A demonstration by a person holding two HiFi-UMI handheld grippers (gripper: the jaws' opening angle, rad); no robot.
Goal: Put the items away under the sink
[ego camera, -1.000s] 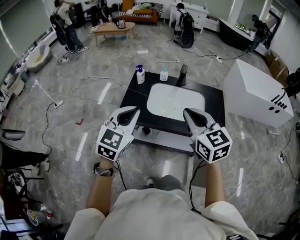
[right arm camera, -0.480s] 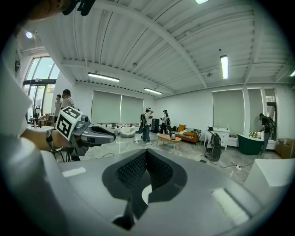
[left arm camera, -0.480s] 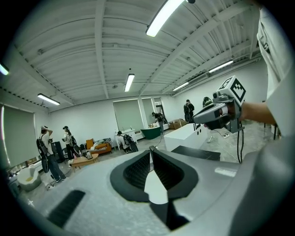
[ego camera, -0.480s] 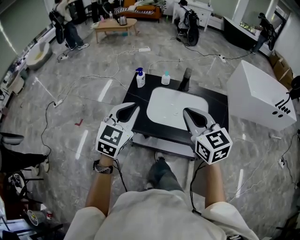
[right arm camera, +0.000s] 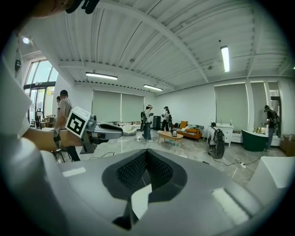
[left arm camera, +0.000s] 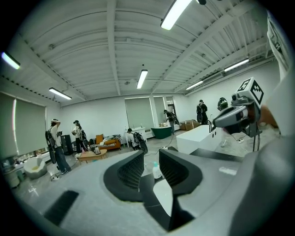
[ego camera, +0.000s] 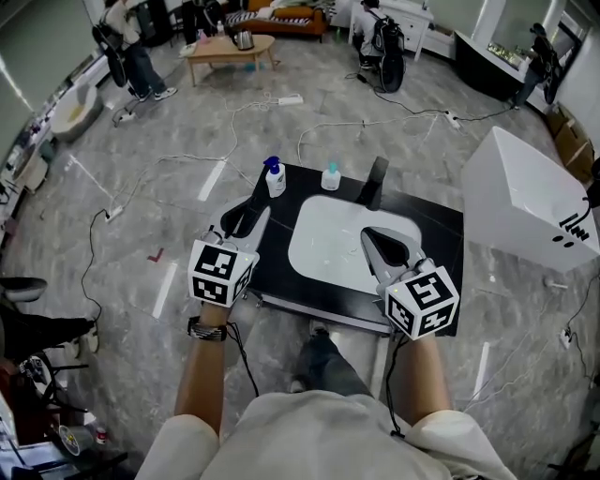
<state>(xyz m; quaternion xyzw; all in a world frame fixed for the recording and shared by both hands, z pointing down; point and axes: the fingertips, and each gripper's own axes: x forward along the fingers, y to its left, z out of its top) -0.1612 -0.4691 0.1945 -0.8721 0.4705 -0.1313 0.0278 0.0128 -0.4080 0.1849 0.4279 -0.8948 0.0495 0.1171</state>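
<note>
Along the sink's (ego camera: 333, 246) far rim: pump bottle (ego camera: 274, 178), small bottle (ego camera: 330, 177), faucet (ego camera: 377, 181), upright; white box (ego camera: 530, 206) right of the sink. Nearer the sink than a second ago, now over its black surface (ego camera: 278, 274). Left tongs (ego camera: 251, 212): just opening, partly spread, empty. Right tongs (ego camera: 374, 237): pressed together, empty, above the sink.

Big open studio hall with mock home props.
Freestanding sink counter (ego camera: 436, 253) on marble floor (ego camera: 141, 216), loose cables (ego camera: 178, 157), far sofa (ego camera: 281, 21), coffee table (ego camera: 230, 47), strip lights (left arm camera: 142, 78).
</note>
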